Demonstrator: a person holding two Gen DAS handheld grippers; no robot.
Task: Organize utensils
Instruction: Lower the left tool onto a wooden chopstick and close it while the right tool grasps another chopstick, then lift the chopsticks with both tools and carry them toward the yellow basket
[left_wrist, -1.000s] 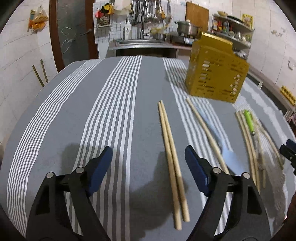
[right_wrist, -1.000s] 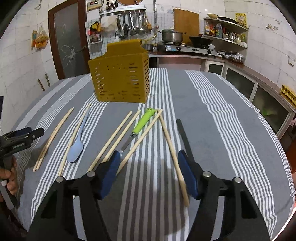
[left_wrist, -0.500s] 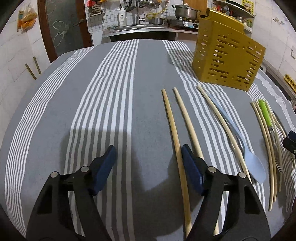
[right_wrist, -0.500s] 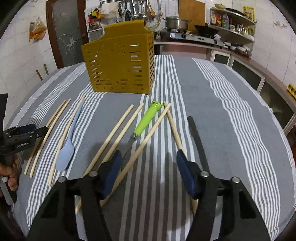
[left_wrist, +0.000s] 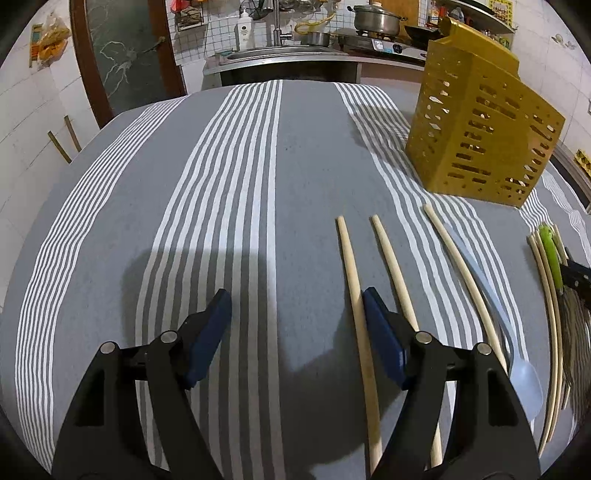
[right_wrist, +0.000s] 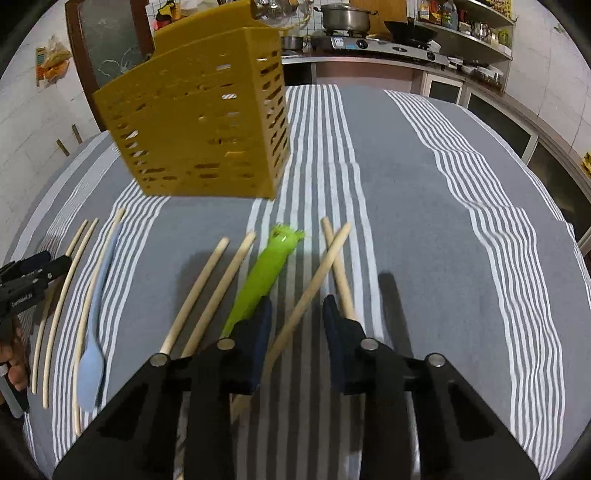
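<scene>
While the left gripper (left_wrist: 295, 314) hangs low over the grey striped tablecloth (left_wrist: 314, 147), its blue-padded jaws stand wide apart and hold nothing. A pair of wooden chopsticks lies at that gripper's right side: the nearer chopstick (left_wrist: 354, 291) runs just inside the right pad, and its mate (left_wrist: 391, 266) passes under that pad on the outer side. Further right, a longer single chopstick (left_wrist: 461, 273) rests beside a pale blue spoon (left_wrist: 524, 380), the two touching or nearly so along their length. Beyond these, near the table's right edge, a bundle of thin chopsticks (left_wrist: 550, 295) flanks a green-handled utensil (left_wrist: 550, 251). The perforated yellow utensil holder (left_wrist: 480, 129) stands upright on the cloth, well behind all of these.

From the right wrist view, the same holder (right_wrist: 199, 122) sits at upper left, with the spoon (right_wrist: 92, 354) and thin chopsticks below it. Two parallel chopsticks (right_wrist: 207, 291) lie left of the green handle (right_wrist: 266, 273). The right gripper (right_wrist: 297, 310) has its jaws partly open and straddles a crossed chopstick (right_wrist: 314, 280), with no contact visible. A second crossed chopstick (right_wrist: 338, 266) runs under the right pad.
</scene>
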